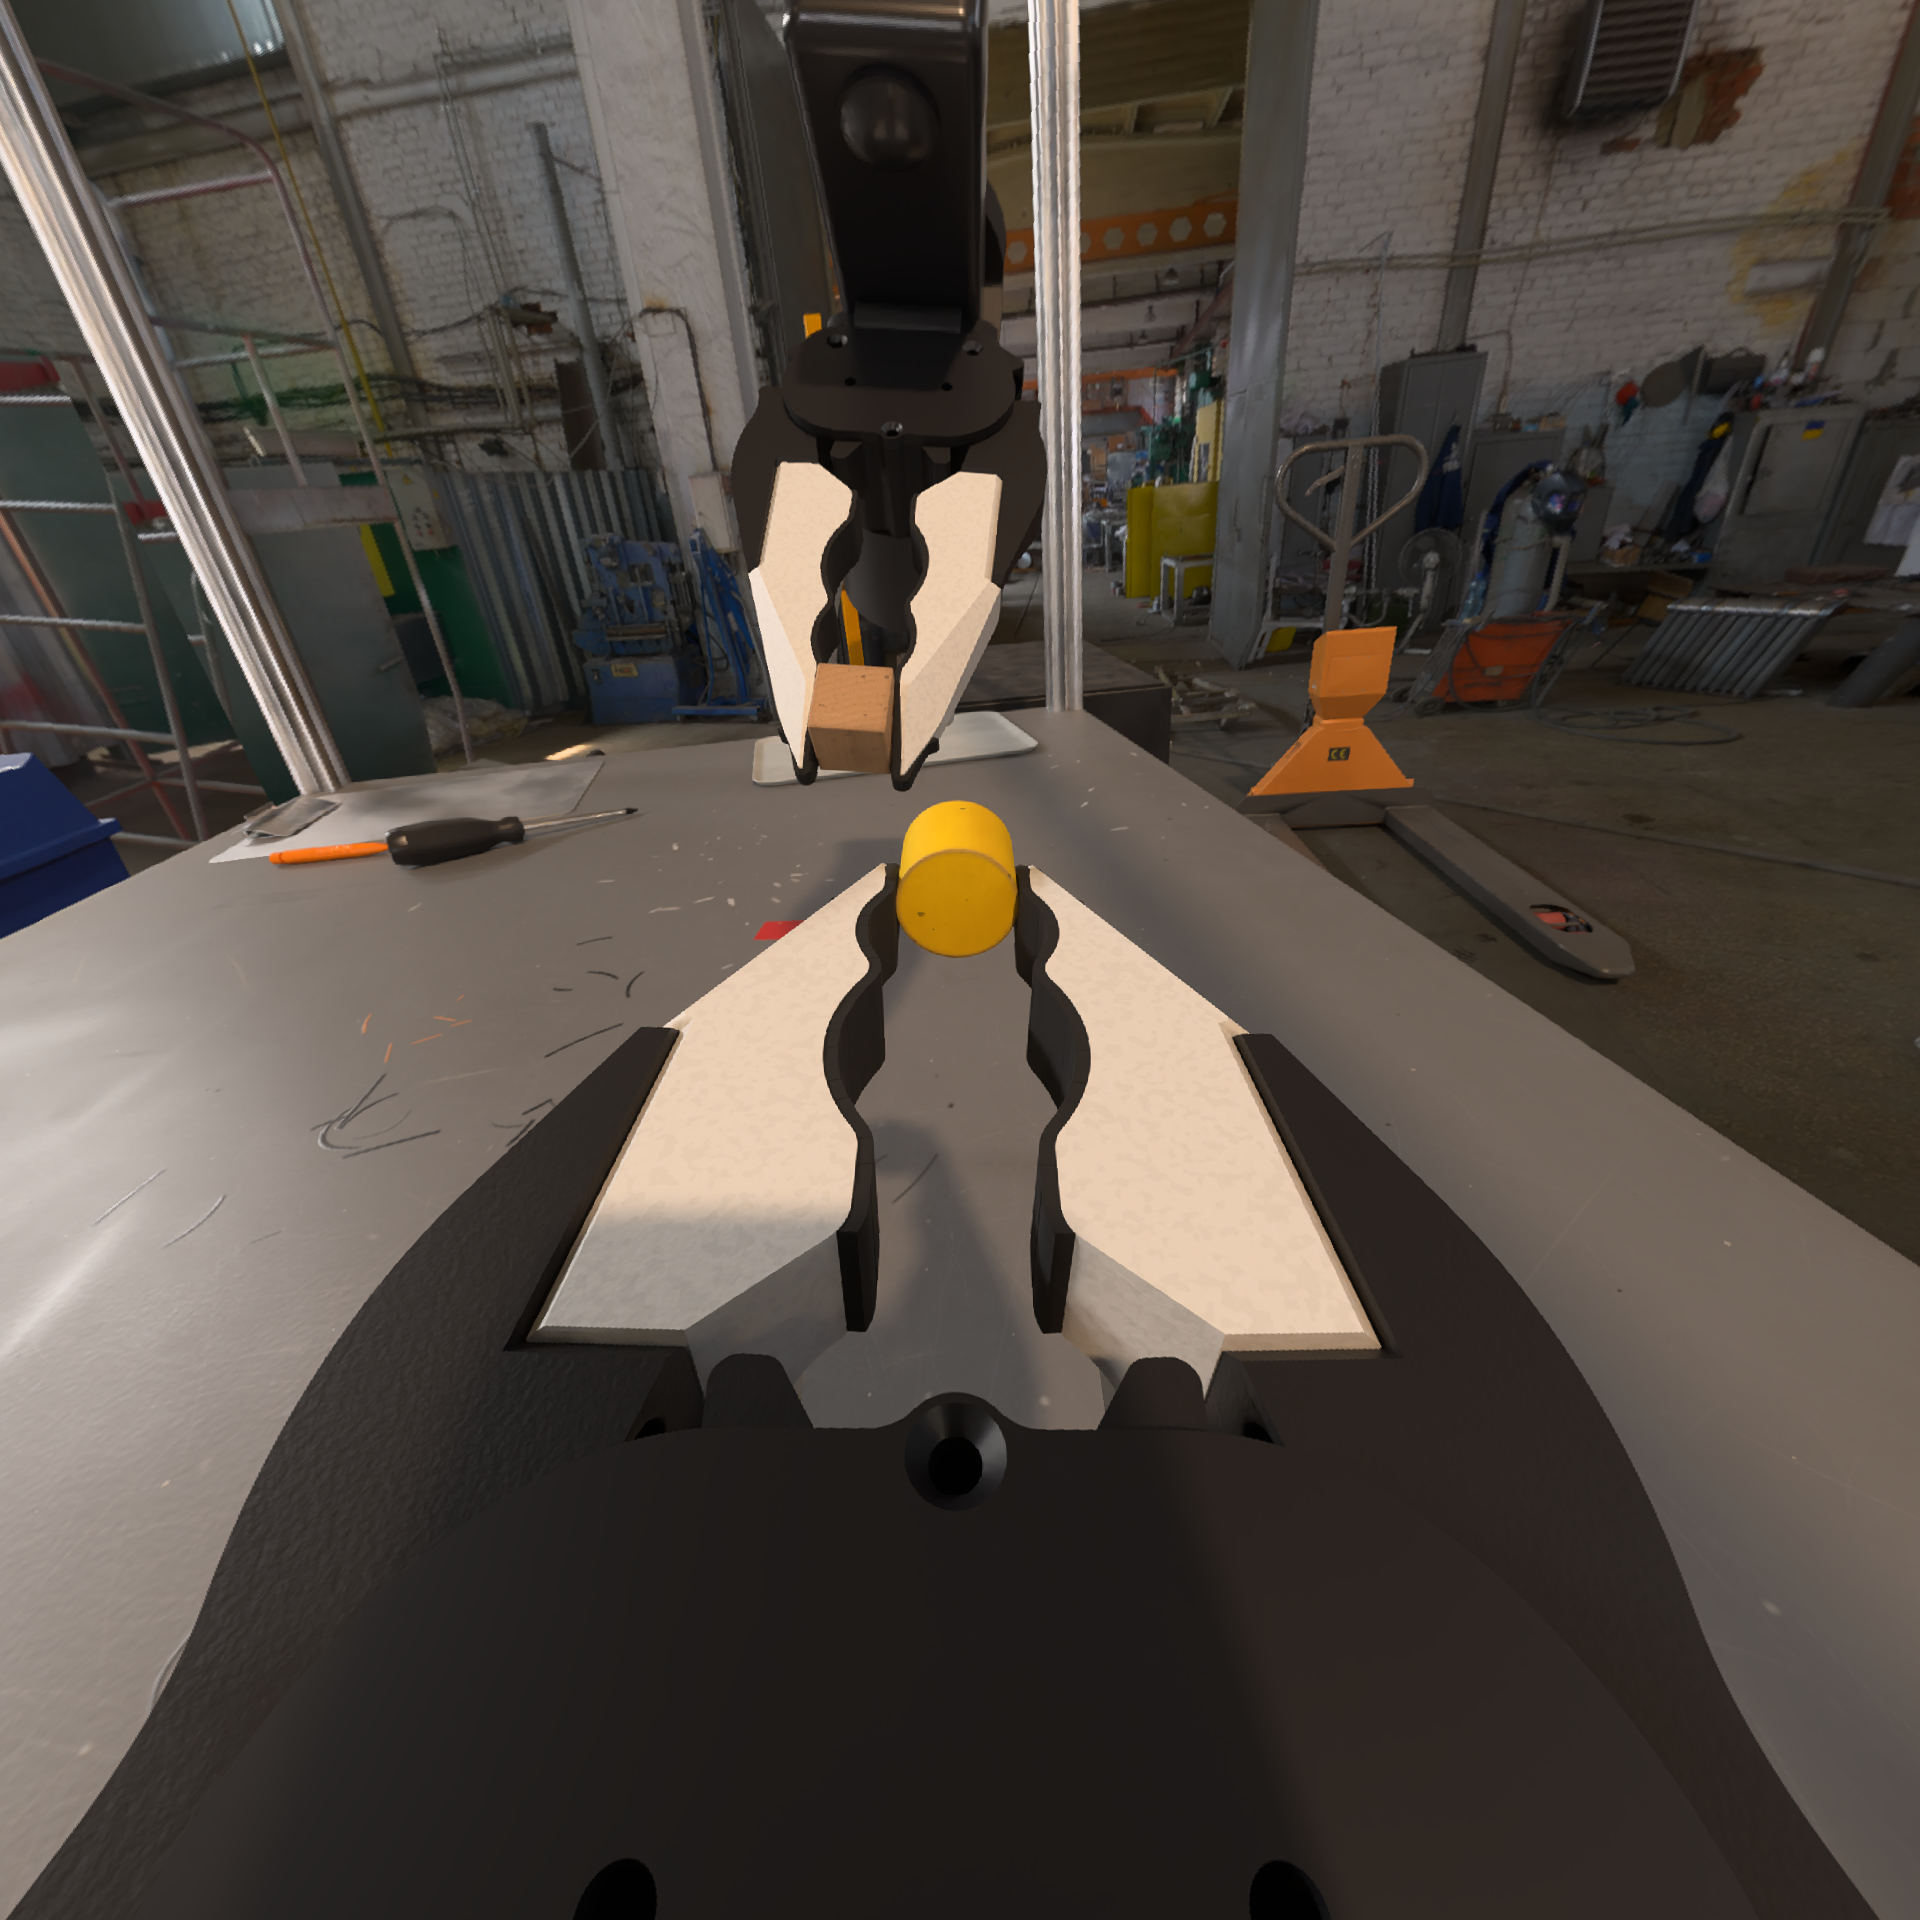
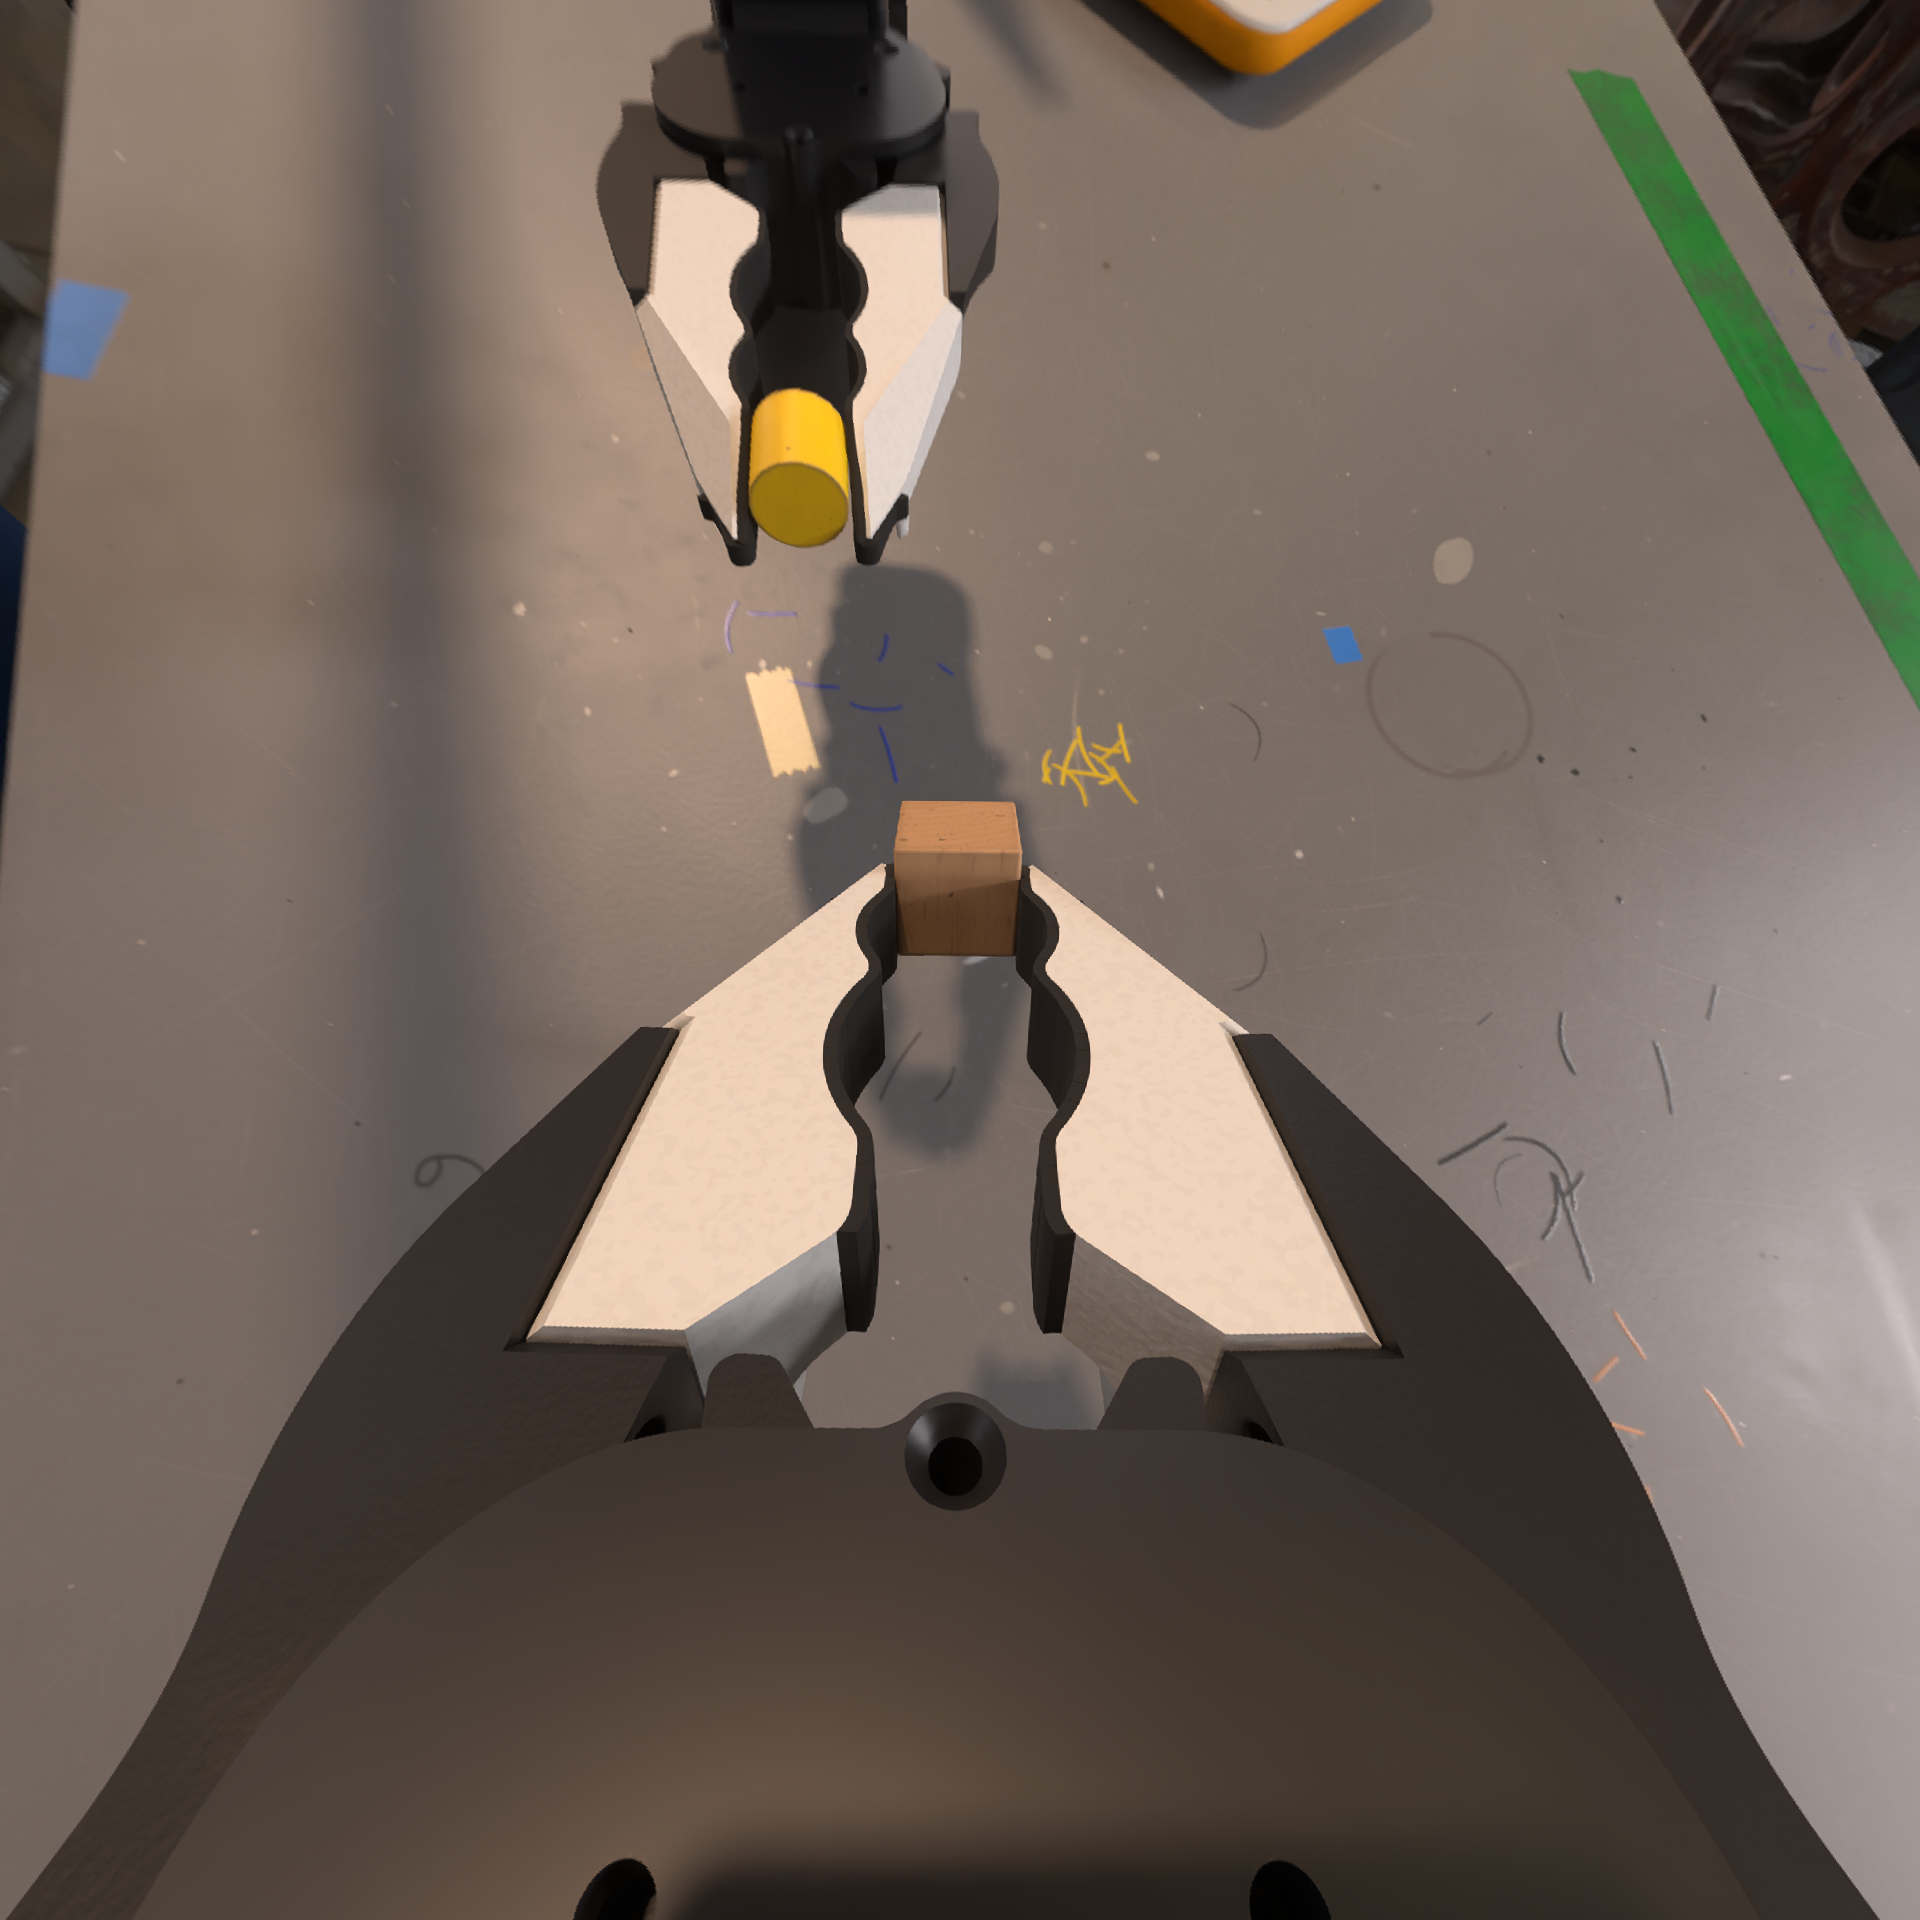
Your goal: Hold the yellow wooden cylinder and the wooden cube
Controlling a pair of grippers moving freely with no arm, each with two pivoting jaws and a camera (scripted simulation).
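Note:
My left gripper (image 1: pixel 956 883) is shut on the yellow wooden cylinder (image 1: pixel 954 878), held between its fingertips above the grey table (image 1: pixel 312 1039). My right gripper (image 2: pixel 956 883) is shut on the wooden cube (image 2: pixel 956 878), also held above the table. The two grippers face each other. The right gripper (image 1: pixel 854 774) with the cube (image 1: pixel 850 717) shows ahead in the left wrist view. The left gripper (image 2: pixel 805 540) with the cylinder (image 2: pixel 798 468) shows ahead in the right wrist view.
A black-handled screwdriver (image 1: pixel 468 836) and an orange pen (image 1: pixel 327 854) lie at the table's far left beside a metal sheet (image 1: pixel 499 795). A white plate (image 1: pixel 987 740) lies behind the right gripper. A yellow-rimmed object (image 2: pixel 1262 26) sits at the table's far end. Green tape (image 2: pixel 1756 353) runs along the right edge.

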